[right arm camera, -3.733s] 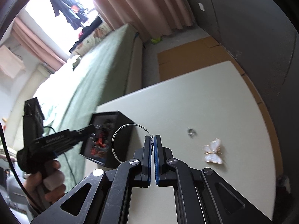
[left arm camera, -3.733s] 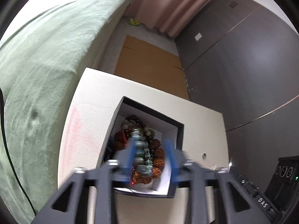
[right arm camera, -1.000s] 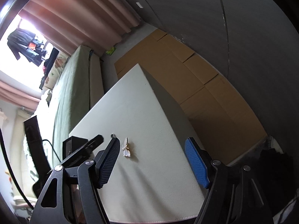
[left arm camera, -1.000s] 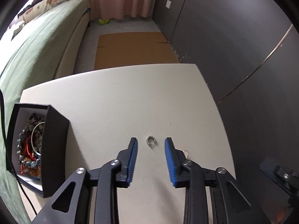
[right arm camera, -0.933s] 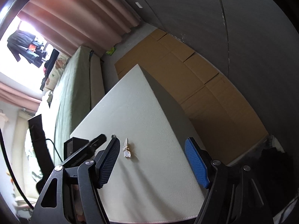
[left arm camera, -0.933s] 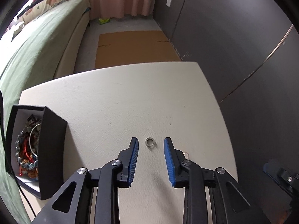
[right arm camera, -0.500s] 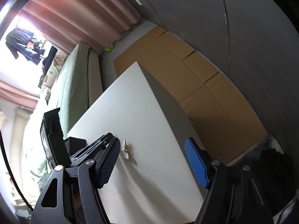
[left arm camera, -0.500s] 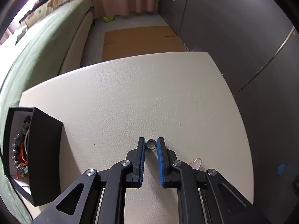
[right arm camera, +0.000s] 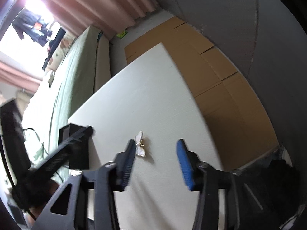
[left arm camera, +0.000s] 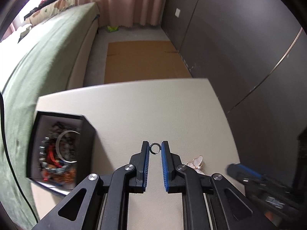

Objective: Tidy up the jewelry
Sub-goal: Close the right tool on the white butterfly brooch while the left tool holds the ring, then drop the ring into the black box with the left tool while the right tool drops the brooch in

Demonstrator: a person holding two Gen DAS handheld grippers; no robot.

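Left gripper pinching small ring at very tips; risk: slip-out before reaching jewelry box at left. Right gripper closing, butterfly brooch against left finger; risk: off-centre nudge instead of grasp.

Black skeletal tool arms, blue ribbed pads, silver pivot screws.

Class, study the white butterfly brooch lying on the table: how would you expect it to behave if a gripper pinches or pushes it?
The butterfly brooch looks thin and flat, so it would probably slide across the smooth table rather than roll. Its glossy wings look slippery for the right gripper, whose jaws are closing with the brooch beside one finger. The slim gold trim seems delicate, so squeeze gently.
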